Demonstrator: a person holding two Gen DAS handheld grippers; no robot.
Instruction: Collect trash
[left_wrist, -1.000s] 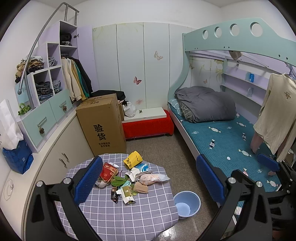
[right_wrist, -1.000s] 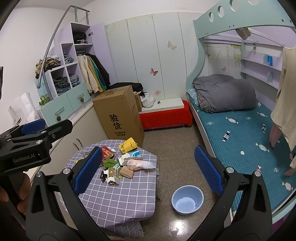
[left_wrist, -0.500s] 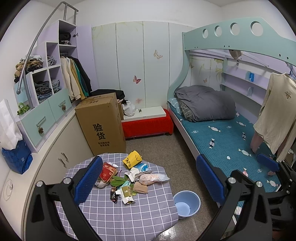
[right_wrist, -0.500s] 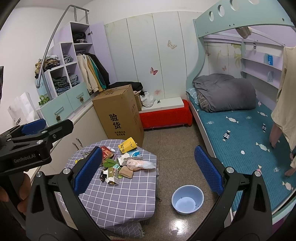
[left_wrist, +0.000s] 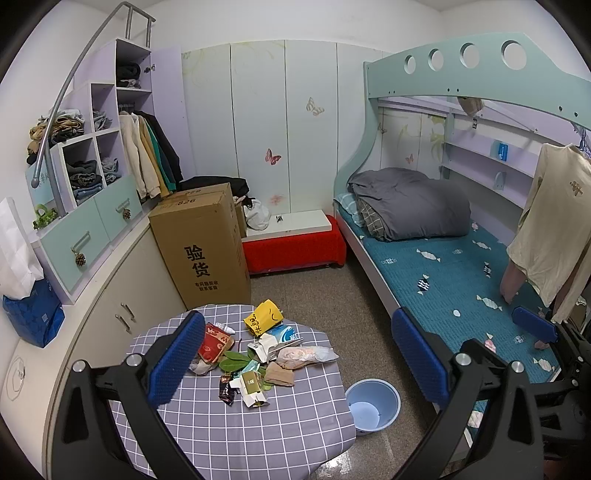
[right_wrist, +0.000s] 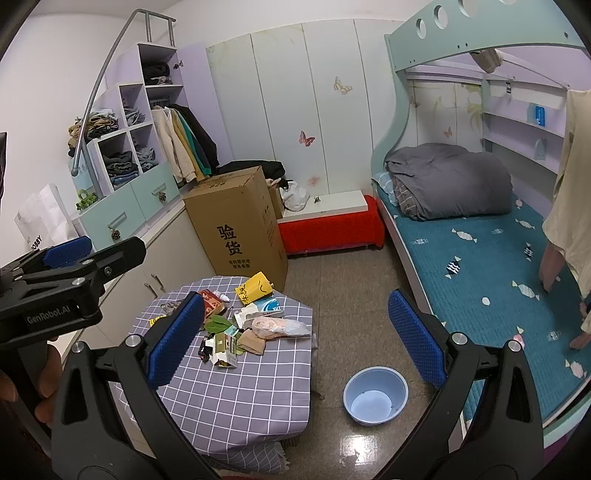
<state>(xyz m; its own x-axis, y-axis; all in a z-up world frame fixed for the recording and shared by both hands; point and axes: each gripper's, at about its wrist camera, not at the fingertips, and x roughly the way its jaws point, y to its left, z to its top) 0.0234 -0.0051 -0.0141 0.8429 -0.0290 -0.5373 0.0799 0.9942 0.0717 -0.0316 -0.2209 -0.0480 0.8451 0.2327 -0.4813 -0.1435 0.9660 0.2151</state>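
A heap of trash (left_wrist: 258, 354) lies on a low table with a grey checked cloth (left_wrist: 258, 424): a yellow packet (left_wrist: 263, 319), a red packet (left_wrist: 214, 341), green leaves, small cartons and a clear bag (left_wrist: 304, 356). It also shows in the right wrist view (right_wrist: 243, 325). A blue basin (left_wrist: 373, 404) stands on the floor right of the table, also in the right wrist view (right_wrist: 375, 395). My left gripper (left_wrist: 295, 362) is open and empty, high above the table. My right gripper (right_wrist: 291, 336) is open and empty, equally high. The left gripper's side (right_wrist: 66, 269) shows in the right wrist view.
A tall cardboard box (left_wrist: 201, 243) stands behind the table. Cabinets and shelves (left_wrist: 88, 229) line the left wall. A red bench (left_wrist: 293, 247) sits at the back. A bunk bed (left_wrist: 461, 266) with a grey quilt fills the right. Tiled floor lies between table and bed.
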